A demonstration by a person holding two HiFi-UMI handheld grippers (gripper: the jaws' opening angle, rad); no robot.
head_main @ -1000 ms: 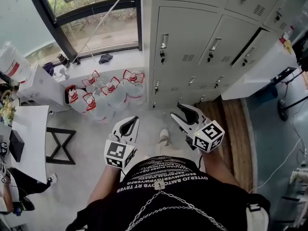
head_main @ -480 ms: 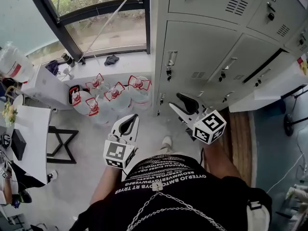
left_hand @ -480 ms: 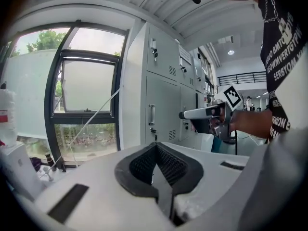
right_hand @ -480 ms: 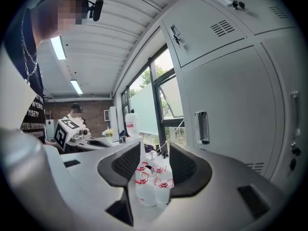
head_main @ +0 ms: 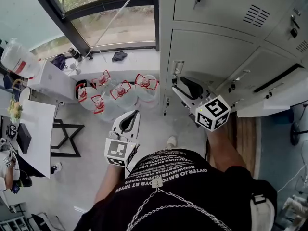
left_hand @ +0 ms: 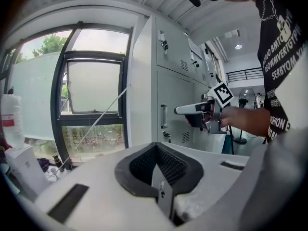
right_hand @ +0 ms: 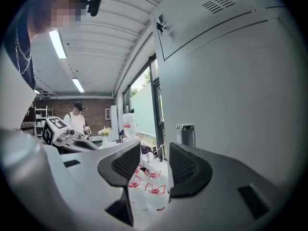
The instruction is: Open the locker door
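Observation:
The grey locker door (head_main: 216, 57) in the leftmost column has a metal handle (head_main: 177, 67) on its left edge and a key lock just below. My right gripper (head_main: 185, 88) is open and empty, its tips just below and right of that handle, apart from it. In the right gripper view the handle (right_hand: 185, 134) stands just right of the open gripper (right_hand: 155, 150). My left gripper (head_main: 129, 122) hangs lower and further back over the floor, shut with nothing in it; its pads meet at the tips (left_hand: 155, 147). From the left gripper view, the right gripper (left_hand: 192, 109) reaches toward the handle (left_hand: 163, 116).
Several large water bottles (head_main: 120, 91) with red handles stand on the floor by the window (head_main: 110, 23), left of the lockers. A white table (head_main: 33, 129) and a black stool (head_main: 65, 141) sit at the left. Another locker door (head_main: 274, 97) hangs open at the right. A person (right_hand: 77, 117) stands far behind.
Both grippers have moved forward toward the lockers, the right one further, up to the handle. The lockers now fill more of the head view.

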